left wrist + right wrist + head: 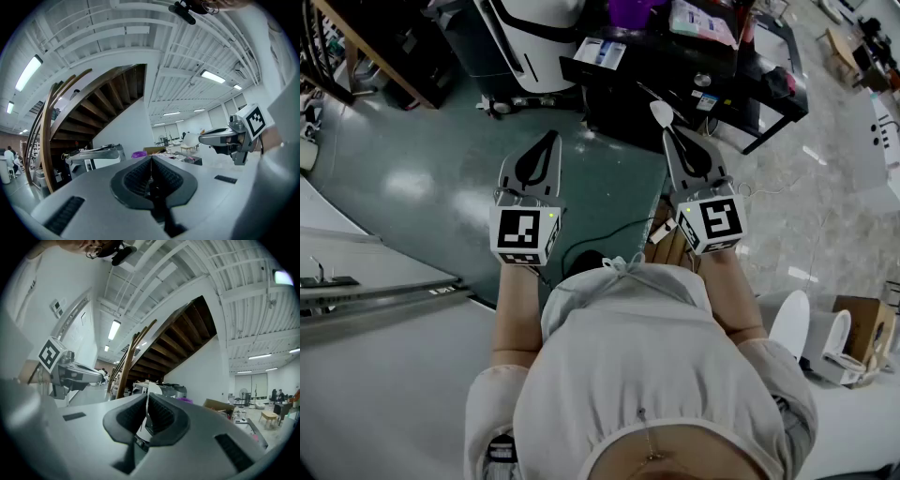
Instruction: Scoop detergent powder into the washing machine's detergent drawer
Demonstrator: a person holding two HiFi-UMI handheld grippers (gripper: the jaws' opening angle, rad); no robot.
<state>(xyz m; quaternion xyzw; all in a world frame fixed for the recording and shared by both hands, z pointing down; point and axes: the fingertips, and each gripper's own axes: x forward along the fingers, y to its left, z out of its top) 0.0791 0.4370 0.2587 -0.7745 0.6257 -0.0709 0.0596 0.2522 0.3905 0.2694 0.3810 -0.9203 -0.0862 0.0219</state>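
Two grippers are held out over a green floor [412, 187], seen from above the person's pale top [647, 366]. At the left, the left gripper [551, 139] points forward with its jaws pressed together and nothing between them; its own view shows the ribbed pads meeting in a single line. To its right, the right gripper [667, 133] is level with it and well apart from it. Its jaws are clamped on the thin handle of a white scoop [661, 114], whose rounded bowl sticks out past the jaw tips. The bowl's contents cannot be made out. Beyond the scoop stands a black table [628, 94] with papers on it. A white and black appliance [534, 37] stands left of that table. No view lets me pick out a detergent drawer.
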